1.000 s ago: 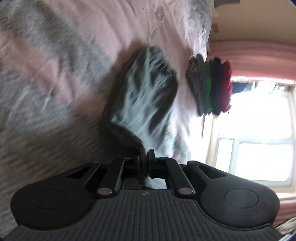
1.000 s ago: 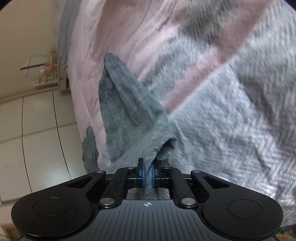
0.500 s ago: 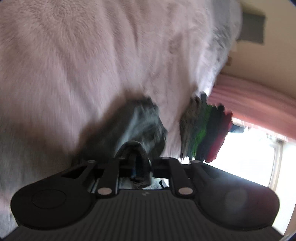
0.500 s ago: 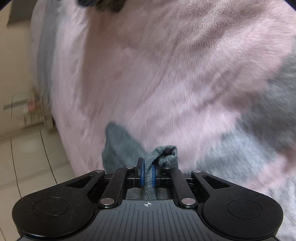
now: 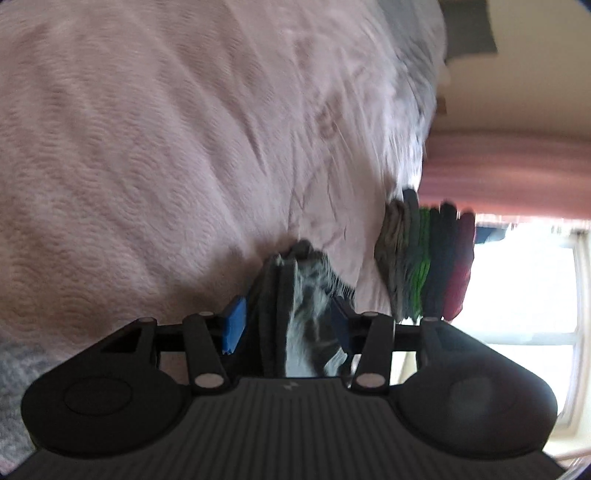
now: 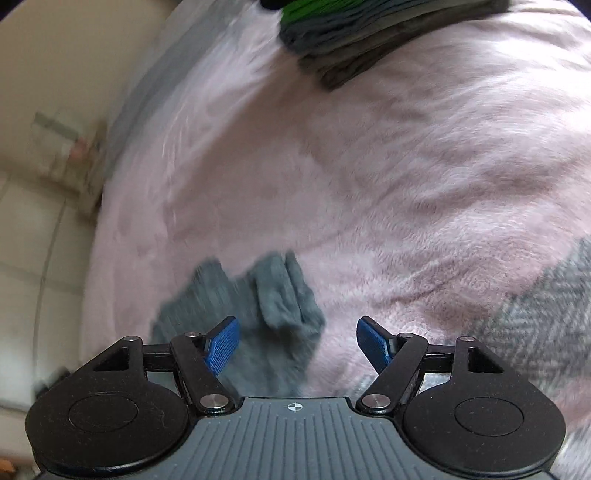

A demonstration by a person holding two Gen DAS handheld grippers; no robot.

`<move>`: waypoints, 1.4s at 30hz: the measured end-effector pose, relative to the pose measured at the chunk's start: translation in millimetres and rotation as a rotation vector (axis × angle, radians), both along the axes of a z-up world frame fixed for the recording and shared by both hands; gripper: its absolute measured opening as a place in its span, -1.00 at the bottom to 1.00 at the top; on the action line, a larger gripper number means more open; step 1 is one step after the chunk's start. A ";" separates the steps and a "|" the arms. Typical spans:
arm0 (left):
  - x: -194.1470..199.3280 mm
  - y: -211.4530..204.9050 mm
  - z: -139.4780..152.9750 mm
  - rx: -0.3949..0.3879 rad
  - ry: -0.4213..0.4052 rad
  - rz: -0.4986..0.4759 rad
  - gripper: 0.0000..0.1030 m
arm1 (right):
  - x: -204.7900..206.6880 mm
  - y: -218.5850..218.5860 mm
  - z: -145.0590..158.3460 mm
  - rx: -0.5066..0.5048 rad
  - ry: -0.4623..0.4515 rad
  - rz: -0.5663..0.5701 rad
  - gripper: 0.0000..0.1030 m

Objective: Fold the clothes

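A grey knitted garment (image 6: 284, 299) lies bunched in folds on the pink fleece blanket (image 6: 406, 166). My right gripper (image 6: 297, 343) hovers just over its near end, open, blue pads wide apart and holding nothing. In the left wrist view the same garment (image 5: 306, 291) stands in layered folds between the spread pads of my left gripper (image 5: 286, 325), which is open too. A stack of folded clothes (image 5: 424, 262) in grey, green, dark blue and red sits on the blanket beyond the garment, and shows at the top of the right wrist view as well, as the stack (image 6: 369, 33).
The blanket turns to a grey herringbone pattern (image 6: 546, 314) at the right. A bright window (image 5: 535, 295) and a pink curtain (image 5: 498, 166) lie past the bed's far side. Pale tiled floor (image 6: 37, 258) borders the bed's left edge.
Both grippers were shut on the grey garment, carrying it over the blanket toward the stack; now both have opened and the garment rests on the blanket.
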State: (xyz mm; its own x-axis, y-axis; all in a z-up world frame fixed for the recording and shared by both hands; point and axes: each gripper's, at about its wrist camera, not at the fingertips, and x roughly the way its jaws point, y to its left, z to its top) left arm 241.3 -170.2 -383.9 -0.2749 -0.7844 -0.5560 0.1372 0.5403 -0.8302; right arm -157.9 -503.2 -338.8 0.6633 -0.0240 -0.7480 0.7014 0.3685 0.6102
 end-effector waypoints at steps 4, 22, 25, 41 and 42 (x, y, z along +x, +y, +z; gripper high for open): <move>-13.2 -18.4 1.2 0.014 -0.086 -0.065 -0.13 | 11.0 -5.0 -14.7 -0.023 -0.018 0.044 0.44; -14.7 -48.0 35.0 -0.075 -0.371 -0.080 -0.98 | 24.7 -32.6 0.8 -0.103 -0.171 0.100 -0.90; -13.3 -58.5 34.2 -0.077 -0.390 -0.089 -0.98 | 29.3 -37.3 -0.6 -0.115 -0.154 0.091 -0.90; -13.9 -22.7 13.6 0.095 -0.356 0.003 -0.39 | 1.5 -17.3 -16.4 -0.041 -0.054 -0.133 0.51; -19.2 -7.1 17.4 0.097 -0.325 0.030 -0.34 | -10.0 -9.6 -13.9 -0.005 -0.074 -0.156 0.51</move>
State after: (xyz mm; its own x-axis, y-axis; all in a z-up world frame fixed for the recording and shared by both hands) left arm 222.1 -177.3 -366.4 -0.0489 -0.7288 -0.6829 0.3687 0.6223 -0.6905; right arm -167.8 -512.8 -352.7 0.7045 -0.1342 -0.6969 0.7034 0.2619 0.6607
